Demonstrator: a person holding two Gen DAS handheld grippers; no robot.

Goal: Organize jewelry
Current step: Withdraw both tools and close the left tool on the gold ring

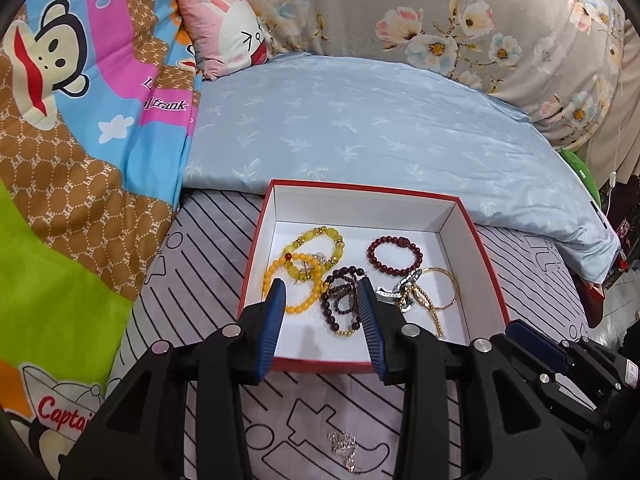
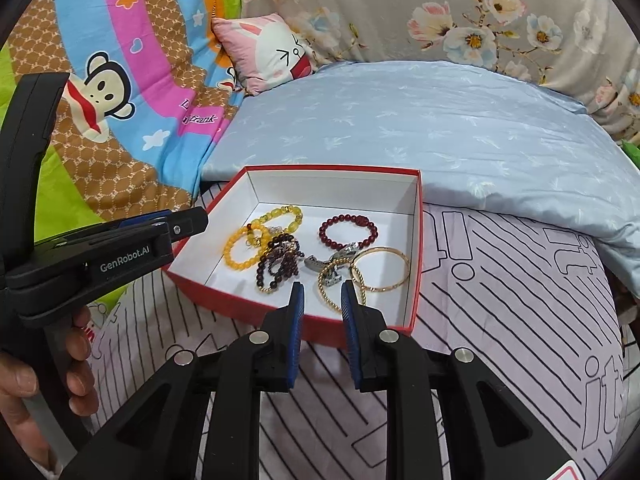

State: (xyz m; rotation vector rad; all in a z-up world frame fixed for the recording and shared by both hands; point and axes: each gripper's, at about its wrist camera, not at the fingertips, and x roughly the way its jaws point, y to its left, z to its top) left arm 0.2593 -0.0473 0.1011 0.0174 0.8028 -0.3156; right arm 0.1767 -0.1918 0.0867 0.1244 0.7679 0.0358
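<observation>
Above the red box (image 1: 486, 256), both hand-held grippers (image 1: 322, 292) (image 2: 322, 294) tilt downward, parted, empty.

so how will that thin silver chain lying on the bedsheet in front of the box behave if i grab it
The thin silver chain lies in a loose crumpled heap, so it is probably floppy and would dangle and swing when lifted. Its fine links look light and may slip between ribbed pads or snag on the striped bedsheet.
</observation>
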